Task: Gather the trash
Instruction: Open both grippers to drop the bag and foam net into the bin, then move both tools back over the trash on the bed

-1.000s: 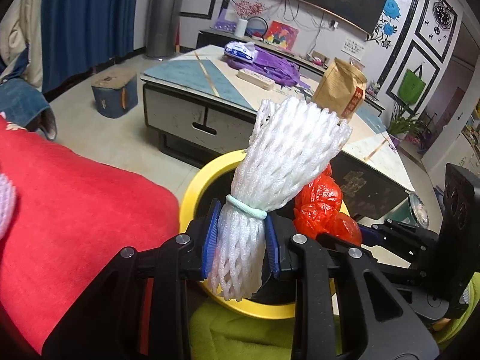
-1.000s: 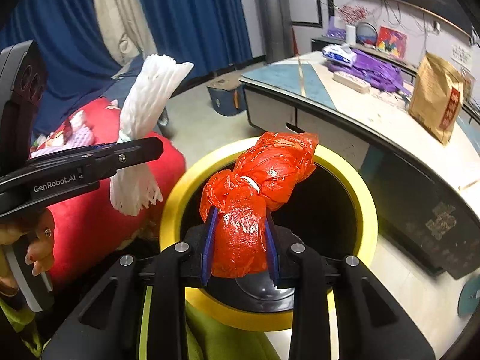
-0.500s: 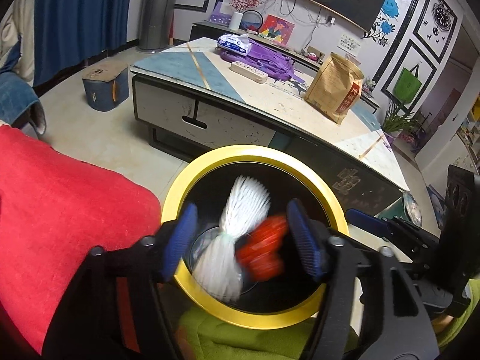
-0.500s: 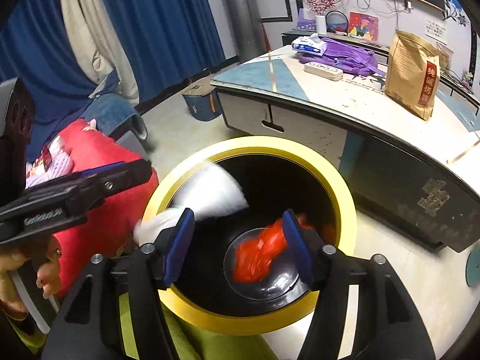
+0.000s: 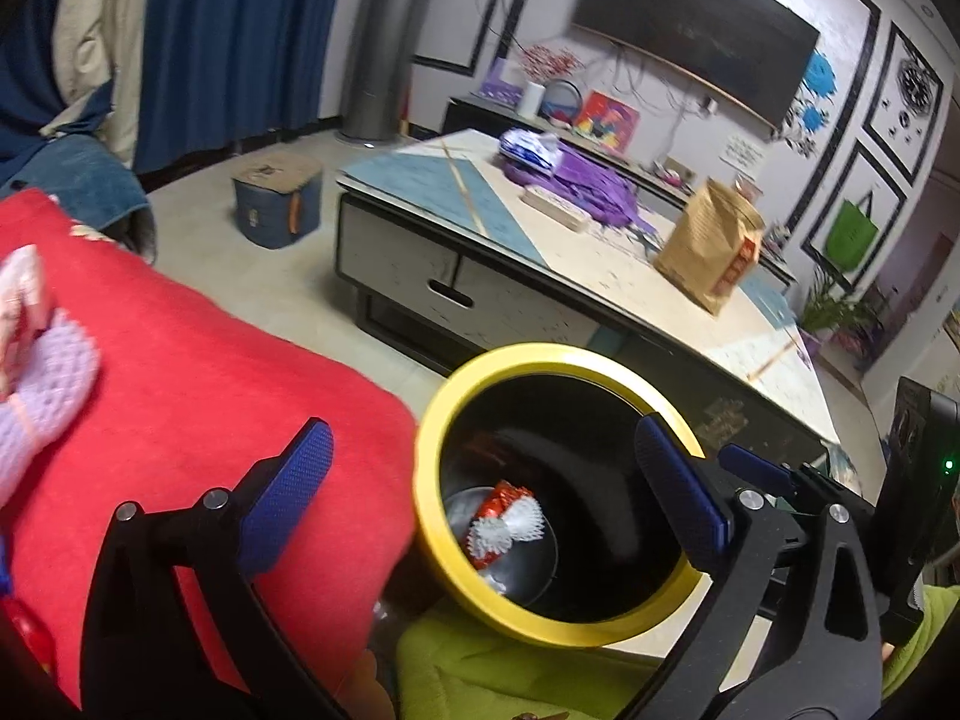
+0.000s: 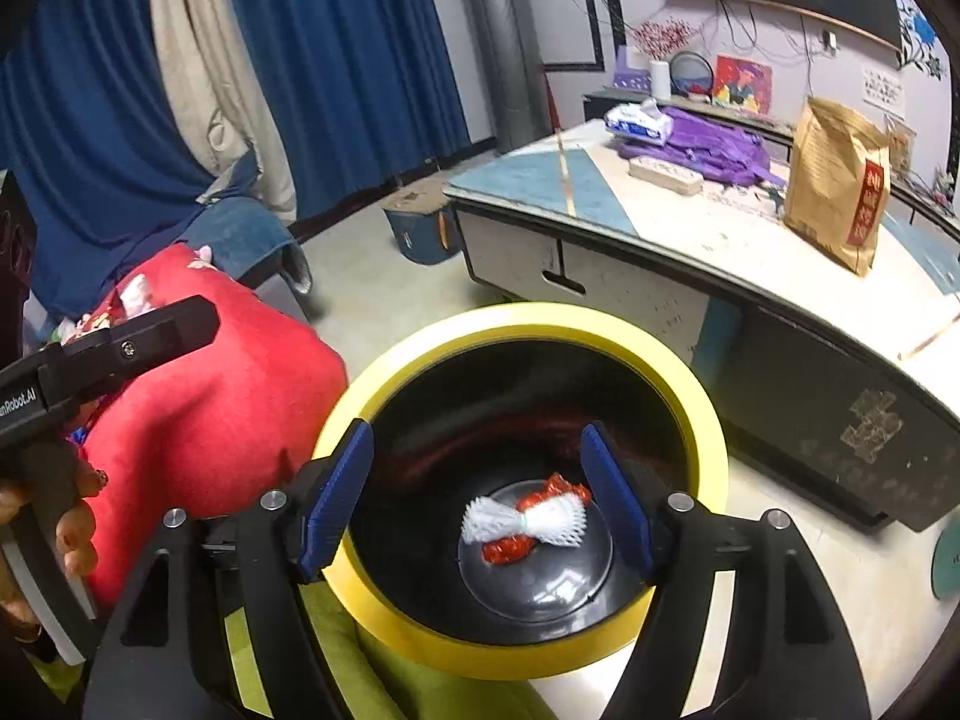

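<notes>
Over the bin point(image 5: 480, 396), in the left wrist view, the left gripper point(image 5: 480, 498) has its jaws spread as wide as they go, having just been opening, with nothing between the blue pads; one pad sits over the red cushion point(image 5: 198, 372) and the other over the bin's far rim, so the hand seems placed to let its load fall straight into the black well. Down at the bottom lie the white net point(image 5: 510, 525) and, beneath and beside it, the red wrap point(image 5: 507, 492), touching; only part of the wrap shows. More trash seems to wait on the cushion at the left edge: a pale lilac net point(image 5: 42, 378), cut off by the frame, and a pinkish thing above it too blurred to name. The right gripper's jaws point(image 5: 750, 465) poke in from the right, mostly hidden behind the left one. From the right wrist view, the right gripper point(image 6: 477, 495) also has its jaws apart and empty, just opened, centred over the bin point(image 6: 534, 324), which fits a drop just made. The net point(image 6: 528, 519) lies across the wrap point(image 6: 510, 549) on the bin's floor. A hand point(image 6: 72, 528) holds the left gripper point(image 6: 120, 342) at the left, its jaws seen side-on so their gap cannot be read here. Behind, the bench point(image 6: 690, 240) carries a brown bag point(image 6: 840, 186).
</notes>
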The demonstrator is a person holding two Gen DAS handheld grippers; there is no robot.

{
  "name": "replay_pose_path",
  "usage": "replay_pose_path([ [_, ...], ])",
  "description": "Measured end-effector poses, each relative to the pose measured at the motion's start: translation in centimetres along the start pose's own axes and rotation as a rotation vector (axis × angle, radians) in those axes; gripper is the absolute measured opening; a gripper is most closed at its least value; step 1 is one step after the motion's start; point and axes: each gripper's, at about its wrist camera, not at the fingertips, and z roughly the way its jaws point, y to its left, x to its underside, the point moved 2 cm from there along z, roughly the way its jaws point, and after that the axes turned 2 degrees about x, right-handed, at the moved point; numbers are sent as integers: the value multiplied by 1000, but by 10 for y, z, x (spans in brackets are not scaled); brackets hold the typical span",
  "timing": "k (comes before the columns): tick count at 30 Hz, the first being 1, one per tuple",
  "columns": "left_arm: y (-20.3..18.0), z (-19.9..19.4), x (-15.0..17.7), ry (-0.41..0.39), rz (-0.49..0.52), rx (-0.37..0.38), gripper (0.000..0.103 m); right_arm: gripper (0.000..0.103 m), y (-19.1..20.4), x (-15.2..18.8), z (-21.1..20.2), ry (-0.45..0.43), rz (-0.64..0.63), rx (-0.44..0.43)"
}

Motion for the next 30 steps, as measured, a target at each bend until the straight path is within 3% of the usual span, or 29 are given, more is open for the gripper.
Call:
replay_pose_path([
  [12, 30, -57, 6, -110, -38, -123, 92, 79, 34, -4, -22, -95, -87, -61],
  [30, 74, -137, 9, -269, -92, -296, 92, 81, 118, 8, -43, -123, -265, -172],
])
